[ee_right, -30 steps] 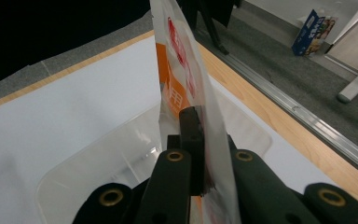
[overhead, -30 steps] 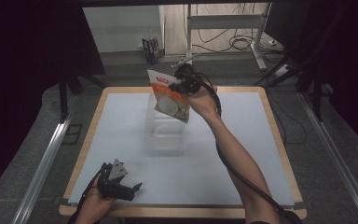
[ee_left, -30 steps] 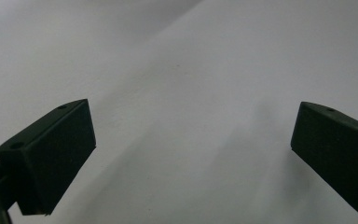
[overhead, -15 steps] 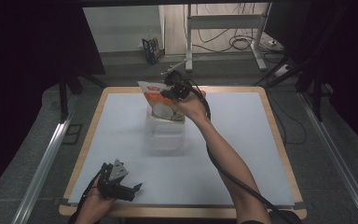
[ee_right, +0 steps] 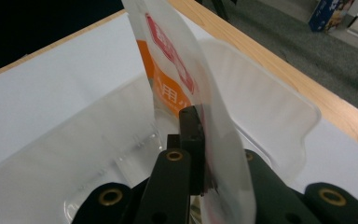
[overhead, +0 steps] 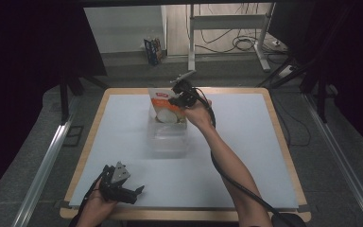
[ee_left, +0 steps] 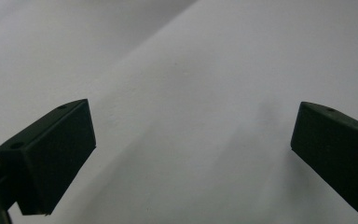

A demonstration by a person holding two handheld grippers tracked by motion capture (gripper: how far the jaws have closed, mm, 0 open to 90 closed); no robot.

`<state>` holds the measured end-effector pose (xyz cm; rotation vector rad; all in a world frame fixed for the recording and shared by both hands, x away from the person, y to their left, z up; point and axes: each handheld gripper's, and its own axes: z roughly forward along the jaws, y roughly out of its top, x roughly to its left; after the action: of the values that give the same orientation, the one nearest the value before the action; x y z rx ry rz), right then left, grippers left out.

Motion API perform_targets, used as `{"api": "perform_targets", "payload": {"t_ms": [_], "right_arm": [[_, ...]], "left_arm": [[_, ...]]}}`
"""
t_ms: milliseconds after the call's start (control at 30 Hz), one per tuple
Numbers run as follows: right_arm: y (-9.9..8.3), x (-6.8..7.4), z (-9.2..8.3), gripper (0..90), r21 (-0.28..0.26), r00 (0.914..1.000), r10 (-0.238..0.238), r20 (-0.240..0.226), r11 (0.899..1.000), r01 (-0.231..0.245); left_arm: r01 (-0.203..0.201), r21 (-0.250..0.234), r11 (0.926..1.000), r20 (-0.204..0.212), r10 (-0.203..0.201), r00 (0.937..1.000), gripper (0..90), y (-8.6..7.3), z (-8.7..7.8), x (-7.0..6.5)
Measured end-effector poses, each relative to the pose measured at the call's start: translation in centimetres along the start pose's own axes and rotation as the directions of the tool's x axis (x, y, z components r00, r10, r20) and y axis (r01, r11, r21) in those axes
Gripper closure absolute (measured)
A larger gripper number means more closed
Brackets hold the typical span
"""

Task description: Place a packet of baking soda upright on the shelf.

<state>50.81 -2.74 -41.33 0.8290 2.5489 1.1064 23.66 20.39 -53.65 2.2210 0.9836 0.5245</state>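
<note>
**Right gripper clamping pouch over clear bin**

The white table (overhead: 246, 156), edged in wood, is sitting on grey carpet in a dark room, cables lying beyond it. Since a second ago, the pouch (overhead: 166, 108) is sitting lower and further left, above the clear plastic bin (overhead: 168, 137). The right gripper (overhead: 179, 97) is pinching the pouch's edge, jaws nearly closed. The left gripper (overhead: 134, 191) is resting near the table's front edge, jaws spread wide, holding nothing.

Table (overhead: 274, 142): white top, light wooden rim. A clear plastic container (overhead: 168, 137) stands directly on it, near the middle, closer to the far edge. Left gripper (overhead: 123, 185) rests by the near left corner.
</note>
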Motion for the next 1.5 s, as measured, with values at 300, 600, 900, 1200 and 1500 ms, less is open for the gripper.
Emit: {"api": "perform_targets", "payload": {"t_ms": [300, 600, 900, 1200, 1500], "right_arm": [[-0.1, 0.4, -0.2, 85.2, 0.036, 0.9994, -0.033, -0.002, 0.999, 0.033], [0.2, 0.5, -0.7, 57.0, 0.013, 0.9993, -0.035, 0.013, 0.999, 0.035], [0.1, 0.3, -1.5, 31.7, -0.011, 0.9994, -0.032, 0.012, 0.999, 0.032], [0.1, 0.6, -2.5, 20.9, -0.025, 0.9974, -0.068, 0.023, 0.997, 0.068], [-0.4, 0.9, -3.5, 12.6, -0.038, 0.9952, -0.096, 0.018, 0.995, 0.097]], "left_arm": [[0.003, 0.005, 1.0, 0.002, -0.003, 1.0, 0.0, 0.0, 0.1, 0.0], [0.001, 0.005, 1.0, 0.003, -0.001, 1.0, 0.0, 0.0, 0.1, 0.0], [-0.008, 0.013, 0.9999, -0.001, 0.008, 1.0, 0.0, 0.0, 0.2, -0.1], [-0.013, 0.017, 0.9998, -0.004, 0.013, 0.9999, 0.0, 0.0, 0.2, -0.1], [-0.013, 0.018, 0.9997, -0.002, 0.013, 0.9999, 0.0, 0.0, 0.3, -0.1]]}}
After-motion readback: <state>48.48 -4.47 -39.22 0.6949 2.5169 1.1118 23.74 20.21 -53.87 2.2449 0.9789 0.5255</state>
